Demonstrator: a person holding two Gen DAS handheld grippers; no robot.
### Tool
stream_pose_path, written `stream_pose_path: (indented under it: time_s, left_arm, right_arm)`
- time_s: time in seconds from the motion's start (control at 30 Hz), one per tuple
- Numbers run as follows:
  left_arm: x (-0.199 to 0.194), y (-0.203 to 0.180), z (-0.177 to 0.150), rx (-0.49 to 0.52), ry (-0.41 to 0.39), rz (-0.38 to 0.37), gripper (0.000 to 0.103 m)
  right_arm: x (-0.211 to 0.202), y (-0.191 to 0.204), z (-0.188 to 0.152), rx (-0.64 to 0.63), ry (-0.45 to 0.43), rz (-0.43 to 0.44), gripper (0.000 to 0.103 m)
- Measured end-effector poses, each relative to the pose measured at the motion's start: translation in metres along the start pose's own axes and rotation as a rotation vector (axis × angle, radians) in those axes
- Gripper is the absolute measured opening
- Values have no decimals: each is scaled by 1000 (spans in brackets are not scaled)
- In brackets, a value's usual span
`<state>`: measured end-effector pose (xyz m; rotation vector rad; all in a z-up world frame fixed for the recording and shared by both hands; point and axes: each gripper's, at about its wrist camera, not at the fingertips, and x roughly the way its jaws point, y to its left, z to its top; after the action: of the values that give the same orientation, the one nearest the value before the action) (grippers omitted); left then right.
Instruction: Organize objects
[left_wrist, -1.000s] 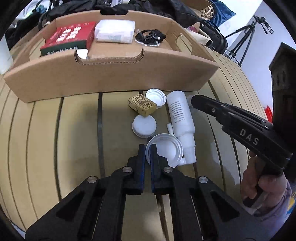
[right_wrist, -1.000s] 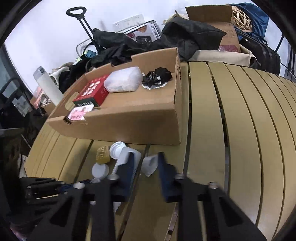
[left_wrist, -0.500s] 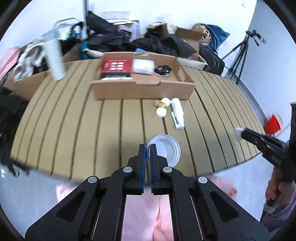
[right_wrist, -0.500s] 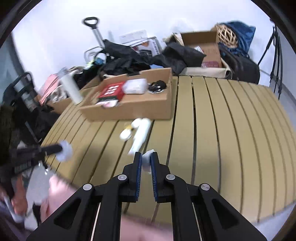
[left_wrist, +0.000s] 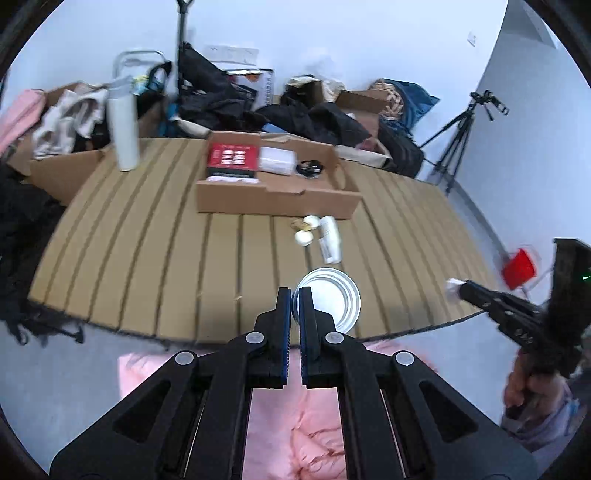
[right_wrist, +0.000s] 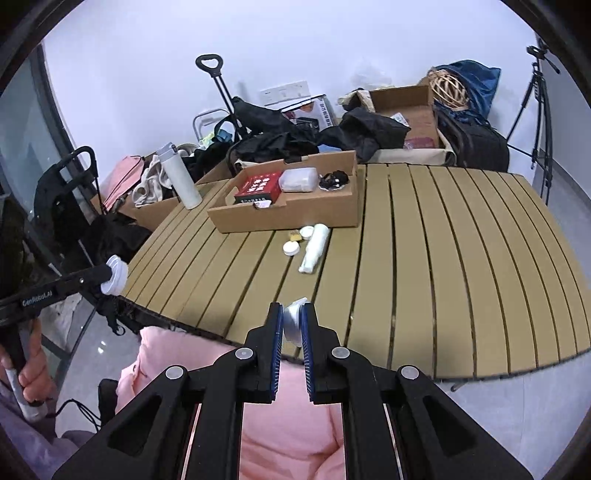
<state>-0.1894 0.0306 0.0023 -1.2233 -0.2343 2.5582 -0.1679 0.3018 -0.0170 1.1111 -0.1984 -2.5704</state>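
Observation:
My left gripper is shut on the rim of a round white lid, held in the air above the table's near edge. My right gripper is shut on a small white cap, also lifted near that edge. In the right wrist view the left gripper with its lid shows at far left; in the left wrist view the right gripper shows at far right. On the slatted table lie a white bottle, two white caps and a small yellow box.
A cardboard tray at the back holds a red box, a clear packet and a black cable. A white flask stands at back left. Bags, boxes and tripods crowd the room behind. Pink clothing lies below.
Both grippers have pulled back and risen from the table's middle to its near edge, carrying the lid and the small cap. The right gripper closed on the cap after the earliest frame.

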Motion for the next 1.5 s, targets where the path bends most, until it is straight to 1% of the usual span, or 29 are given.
stream_pose_path:
  time_s: [0.07, 0.17, 0.23, 0.27, 0.3, 0.37, 0.4, 0.47, 0.5, 0.53, 0.6, 0.63, 0.67, 0.7, 0.77, 0.8, 0.87, 0.9, 0.93, 0.97, 1.03, 1.1, 1.13, 1.2, 1.27, 1.33, 1.4, 1.47, 1.5]
  left_arm:
    - [15, 3, 32, 3, 9, -46, 1]
    - [43, 4, 77, 29, 18, -63, 1]
    - [83, 1, 114, 75, 39, -54, 1]
    - [99, 0, 124, 85, 56, -39, 1]
    - [132, 2, 141, 82, 96, -7, 1]
    - [179, 9, 163, 62, 170, -25, 1]
    - [202, 15, 173, 49, 199, -18, 1]
    - [240, 24, 188, 45, 241, 1, 1]
    - [254, 28, 193, 37, 249, 22, 1]
    - [271, 34, 198, 34, 257, 42, 1]
    - [295, 39, 201, 56, 274, 23, 2]
    - [304, 39, 201, 80, 283, 30, 4]
    - [313, 41, 200, 97, 285, 64, 9]
    - [319, 46, 199, 97, 281, 88, 20]
    - [324, 57, 198, 59, 284, 70, 32]
    - [324, 61, 198, 45, 286, 63, 33]
    - [319, 66, 198, 33, 282, 65, 34]
    - [313, 68, 199, 32, 278, 70, 35]
    - [306, 68, 200, 29, 272, 73, 35]
    - [300, 70, 201, 25, 264, 73, 37]
    - [279, 67, 206, 26, 244, 70, 48]
    - [246, 60, 210, 42, 217, 82, 66]
    - [232, 58, 212, 52, 206, 87, 70]
    - [204, 53, 214, 68, 191, 112, 75]
    - [178, 48, 214, 68, 199, 145, 81]
    - [149, 42, 208, 64, 205, 156, 82]
    - [114, 31, 197, 94, 185, 152, 88]
    - [90, 23, 187, 121, 162, 154, 94]
    - [76, 18, 180, 131, 148, 155, 94]
  right_arm:
    - [10, -3, 17, 11, 3, 39, 11]
    - [35, -6, 55, 12, -3, 95, 11]
    - [63, -10, 89, 5, -2, 114, 11]
    - [81, -15, 105, 20, 13, 119, 11]
    - [107, -23, 126, 46, 37, 127, 11]
    - [152, -34, 155, 88, 75, 150, 11]
    - [170, -39, 165, 102, 93, 146, 11]
    - [220, -46, 187, 134, 134, 146, 11]
    - [249, -50, 196, 168, 170, 160, 11]
    - [267, -52, 199, 193, 191, 174, 11]
    - [302, -52, 206, 217, 206, 197, 11]
    - [314, -53, 208, 219, 207, 192, 12]
    - [328, -55, 208, 226, 219, 165, 12]
    - [346, -58, 208, 235, 256, 128, 13]
    - [362, -65, 207, 247, 306, 121, 20]
    - [365, -68, 205, 256, 304, 141, 25]
    - [363, -71, 204, 251, 299, 151, 42]
    - [359, -72, 206, 240, 294, 140, 59]
    - [351, -72, 208, 231, 276, 126, 70]
    - [342, -73, 211, 222, 259, 116, 71]
    - [321, -71, 219, 198, 233, 99, 72]
    - [296, -69, 226, 168, 214, 73, 72]
    - [282, -68, 229, 149, 210, 52, 72]
    - [252, -64, 235, 111, 206, -1, 72]
    - [224, -59, 235, 69, 208, -51, 72]
    - [189, -48, 231, 13, 201, -105, 72]
    - [157, -41, 225, -18, 189, -125, 72]
    - [129, -37, 219, -26, 168, -132, 72]
    - [110, -34, 214, -29, 156, -136, 72]
